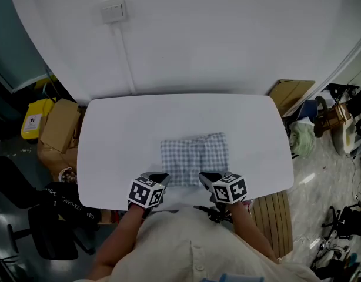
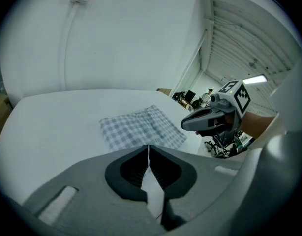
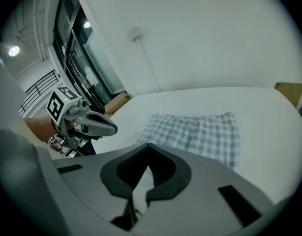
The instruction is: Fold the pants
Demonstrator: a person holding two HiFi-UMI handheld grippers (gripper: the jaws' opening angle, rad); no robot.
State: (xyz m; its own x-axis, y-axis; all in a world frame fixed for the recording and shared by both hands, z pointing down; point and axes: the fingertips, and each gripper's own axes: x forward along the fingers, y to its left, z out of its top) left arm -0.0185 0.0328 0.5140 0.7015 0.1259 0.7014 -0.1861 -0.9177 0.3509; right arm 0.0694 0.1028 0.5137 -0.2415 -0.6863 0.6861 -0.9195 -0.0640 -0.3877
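Item: folded checked pants (image 1: 194, 159), flat at the middle of the counter (image 1: 121, 145). We hold the left gripper (image 1: 159, 177) and right gripper (image 1: 207, 177) near its front edge, fingers together, empty. Cardboard box (image 1: 60, 125) beside the counter, contents unseen.

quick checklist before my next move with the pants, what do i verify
1. Left gripper empty, jaws together: ok.
2. Right gripper empty, jaws together: ok.
3. Checked pants folded into a compact rectangle, lying flat: ok.
4. Pants wholly on the white table, nothing hanging over an edge: ok.
5. Pants lie ahead of both grippers' tips, neither clamps the cloth: ok.
6. Hidden layers lined up evenly under the top layer: cannot tell.
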